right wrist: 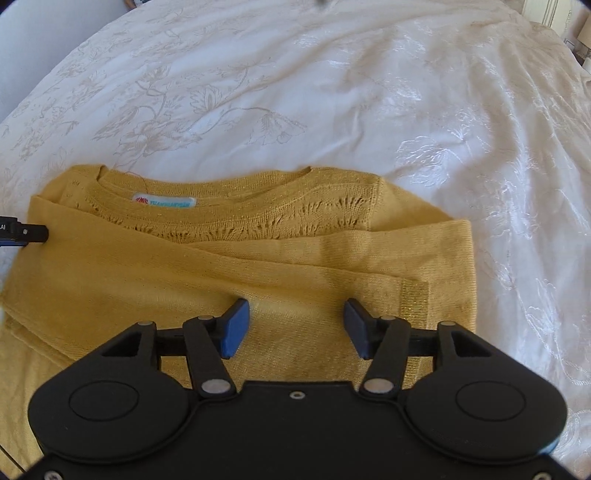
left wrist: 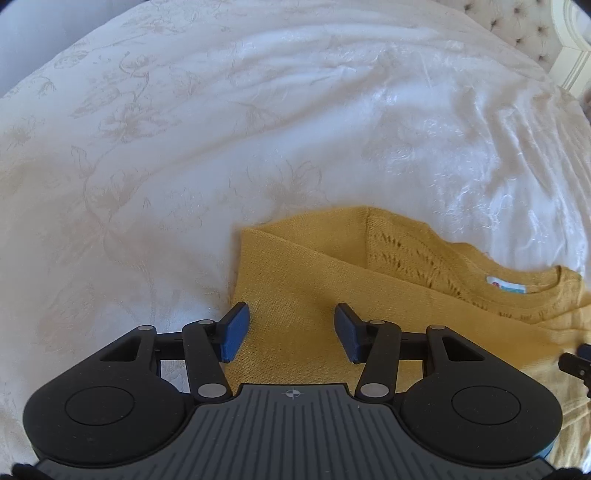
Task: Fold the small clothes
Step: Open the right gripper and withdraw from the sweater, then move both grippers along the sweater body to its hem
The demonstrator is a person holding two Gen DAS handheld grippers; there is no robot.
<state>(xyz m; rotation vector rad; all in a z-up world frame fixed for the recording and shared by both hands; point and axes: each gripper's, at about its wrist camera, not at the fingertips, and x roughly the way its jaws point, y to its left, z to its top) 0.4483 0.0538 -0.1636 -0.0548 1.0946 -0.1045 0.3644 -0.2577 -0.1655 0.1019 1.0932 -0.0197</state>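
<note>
A small mustard-yellow knit sweater (right wrist: 236, 266) lies flat on the bed, neckline and its white label (right wrist: 164, 202) at the far side, both sleeves folded across the chest. It also shows in the left wrist view (left wrist: 314, 288). My left gripper (left wrist: 291, 332) is open over the sweater's left part, holding nothing. My right gripper (right wrist: 295, 328) is open over the right part near the folded sleeve cuff (right wrist: 413, 295), holding nothing. Each gripper's tip shows at the edge of the other's view: the right gripper (left wrist: 578, 363) and the left gripper (right wrist: 26, 230).
A white bedspread with a pale floral pattern (right wrist: 295, 92) covers the bed around the sweater, wrinkled at the right. A tufted headboard (left wrist: 524, 33) stands at the far right in the left wrist view.
</note>
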